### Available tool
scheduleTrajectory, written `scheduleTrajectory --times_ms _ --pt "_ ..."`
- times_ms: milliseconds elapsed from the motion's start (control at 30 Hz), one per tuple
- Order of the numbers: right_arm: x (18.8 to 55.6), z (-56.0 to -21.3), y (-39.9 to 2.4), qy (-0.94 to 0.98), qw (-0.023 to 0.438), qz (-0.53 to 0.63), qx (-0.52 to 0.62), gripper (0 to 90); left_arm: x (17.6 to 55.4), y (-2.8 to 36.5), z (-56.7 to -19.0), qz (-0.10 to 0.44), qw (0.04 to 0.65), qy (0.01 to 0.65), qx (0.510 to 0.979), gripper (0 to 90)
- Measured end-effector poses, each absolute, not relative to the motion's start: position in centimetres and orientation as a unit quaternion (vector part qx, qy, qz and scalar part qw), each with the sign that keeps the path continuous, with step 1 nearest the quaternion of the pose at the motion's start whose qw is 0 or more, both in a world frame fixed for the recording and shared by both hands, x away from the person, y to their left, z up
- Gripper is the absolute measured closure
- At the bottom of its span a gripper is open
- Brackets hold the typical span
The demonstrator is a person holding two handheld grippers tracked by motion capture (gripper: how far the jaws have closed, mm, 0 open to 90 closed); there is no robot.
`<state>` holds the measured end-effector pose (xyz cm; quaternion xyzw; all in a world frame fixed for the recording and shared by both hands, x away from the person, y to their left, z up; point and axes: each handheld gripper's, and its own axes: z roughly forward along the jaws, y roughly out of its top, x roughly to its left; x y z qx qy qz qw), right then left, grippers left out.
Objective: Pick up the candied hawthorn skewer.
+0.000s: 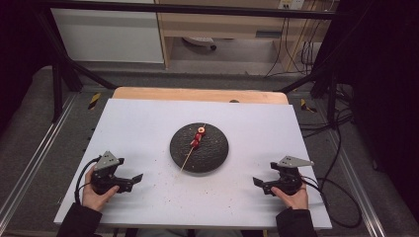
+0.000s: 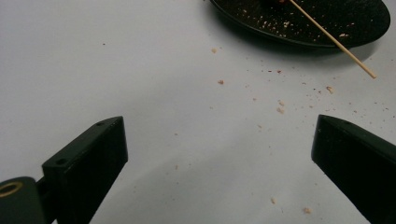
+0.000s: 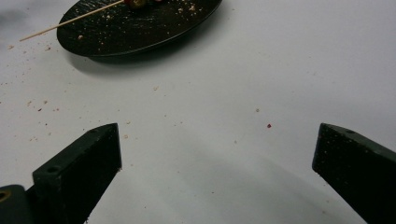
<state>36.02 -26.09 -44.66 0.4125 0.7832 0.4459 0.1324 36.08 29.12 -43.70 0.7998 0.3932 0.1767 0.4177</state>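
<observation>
While both hands rest low on the desk: the scene is a white desk (image 1: 148, 128) with one dark plate (image 1: 199, 147) in its middle.
Left tool: the left tool (image 1: 134, 179) sits at the near left part of the desk, held by the left hand (image 1: 96, 193); its jaws stand wide apart and hold nothing. They point to the right, toward the middle of the desk.
Right tool: the right tool (image 1: 257, 182) sits at the near right part, held by the right hand (image 1: 295, 196); its jaws are also spread wide, with nothing between them. They point to the left.
Plate: round, black, with a rough speckled surface, well apart from both tools and between them, a little farther from the person.
Skewer: a thin wooden skewer (image 1: 192, 149) lies across the plate. Its bare near end goes over the plate rim toward the person; in the left gripper view this end (image 2: 369, 73) is above the white surface just beside the rim.
Food: some small red pieces (image 1: 195, 141) sit on the far half of the skewer, and one pale ring-like piece (image 1: 201, 130) is beyond them. What food it is, I cannot tell.
Crumbs: small crumbs (image 2: 280, 109) are scattered on the desk near the plate, and more on the plate itself.
Desk edge: a wooden strip (image 1: 197, 94) shows along the far side.
</observation>
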Motion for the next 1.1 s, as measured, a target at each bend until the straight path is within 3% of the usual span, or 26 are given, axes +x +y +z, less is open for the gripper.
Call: scheduleTrajectory --times_ms 567,1100 --pt "36.0 -44.6 -26.1 0.782 0.134 0.446 0.416 1.7 36.2 27.4 -42.9 0.166 0.424 0.396 0.797 4.2" --pt "36.0 -44.4 -26.2 0.780 0.139 0.448 0.415 1.7 37.3 23.5 -40.7 0.171 0.406 0.398 0.805 5.6"
